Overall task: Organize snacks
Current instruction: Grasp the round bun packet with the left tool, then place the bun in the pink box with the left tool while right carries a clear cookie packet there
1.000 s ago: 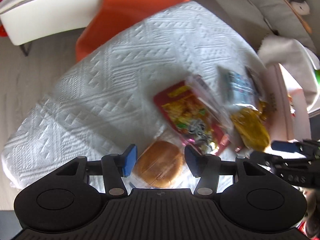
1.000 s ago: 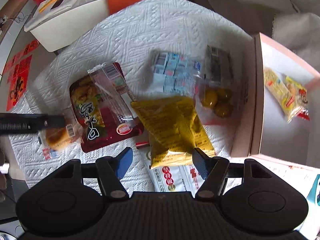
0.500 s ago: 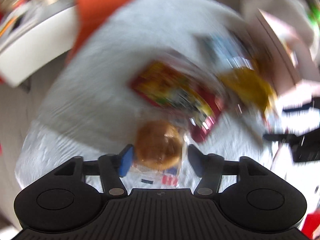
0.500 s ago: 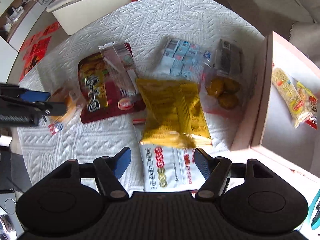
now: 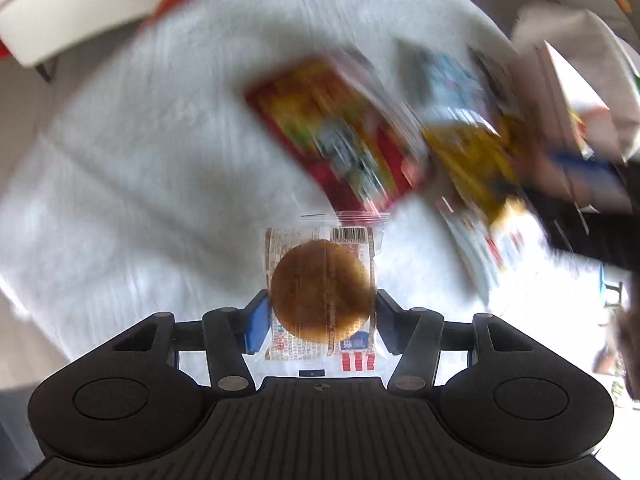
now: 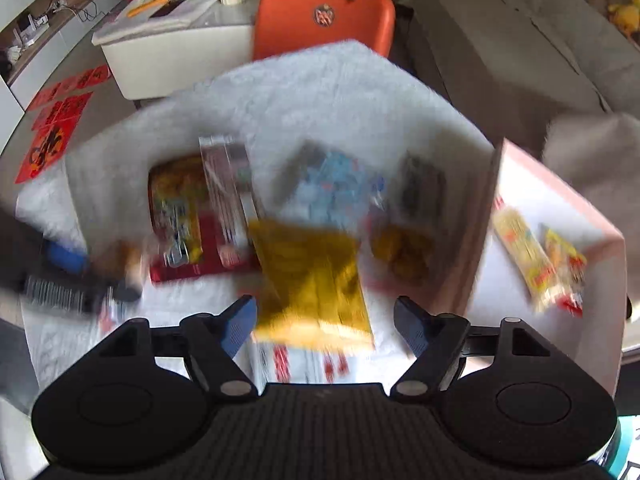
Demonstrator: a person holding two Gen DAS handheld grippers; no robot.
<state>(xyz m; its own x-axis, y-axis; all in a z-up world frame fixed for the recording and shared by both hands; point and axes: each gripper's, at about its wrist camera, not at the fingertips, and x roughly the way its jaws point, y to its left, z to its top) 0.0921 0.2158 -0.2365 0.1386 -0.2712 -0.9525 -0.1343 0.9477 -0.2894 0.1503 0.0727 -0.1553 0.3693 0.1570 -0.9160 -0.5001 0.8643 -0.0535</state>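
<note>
A: Two grippers, two different jobs. The left gripper (image 5: pixel 322 314) has its jaws pressed against both sides of the wrapped round cake (image 5: pixel 322 290), which sits sharp against a blurred background, so I judge it lifted clear of the bench (image 5: pixel 140 152).

B: Why grip it at the sides?

A: The clear wrapper is slack; clamping across the cake itself gives something firm to hold.

B: And the right gripper (image 6: pixel 324 322)?

A: Jaws wide, holding nothing, poised over the yellow bag (image 6: pixel 312 276), likely the next pick.

B: Where does it all go?

A: Probably the pink box (image 6: pixel 560 200) at the right, with two packets already inside.

B: The room?

A: White textured cloth covers the bench; an orange chair (image 6: pixel 324 16) stands behind it, a grey sofa (image 6: pixel 520 40) beyond.
</note>
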